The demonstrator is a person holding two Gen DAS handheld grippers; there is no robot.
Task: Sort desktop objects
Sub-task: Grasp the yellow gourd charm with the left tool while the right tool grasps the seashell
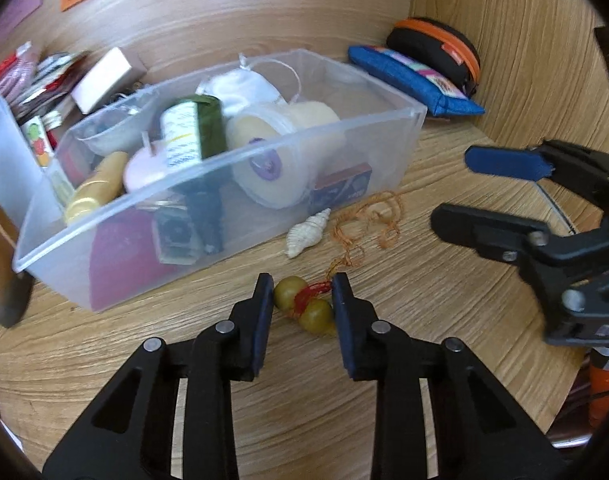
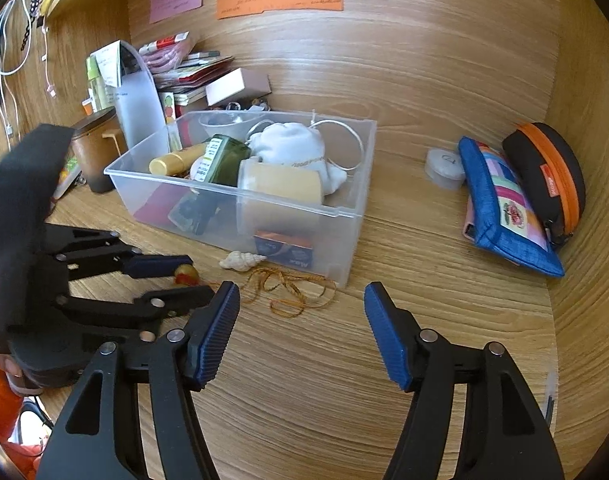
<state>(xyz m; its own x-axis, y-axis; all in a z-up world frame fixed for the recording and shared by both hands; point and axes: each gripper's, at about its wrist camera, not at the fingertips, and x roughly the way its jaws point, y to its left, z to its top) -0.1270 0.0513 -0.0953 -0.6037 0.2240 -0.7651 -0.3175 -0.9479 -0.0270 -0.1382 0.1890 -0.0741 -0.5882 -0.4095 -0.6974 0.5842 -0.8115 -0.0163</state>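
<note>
Two olive-green beads tied with red thread lie on the wooden desk, trailing a tangled orange cord. My left gripper is shut on the beads, with a pad touching each side. In the right wrist view, the left gripper comes in from the left with the beads at its tips. My right gripper hangs open over bare desk, nothing between its blue pads, just right of the cord. A clear plastic bin full of small items stands behind the beads.
A white spiral shell lies against the bin's front wall. A blue patchwork pouch and a black case with an orange zip sit at the right by the side panel. Books, boxes and a brown container crowd the back left.
</note>
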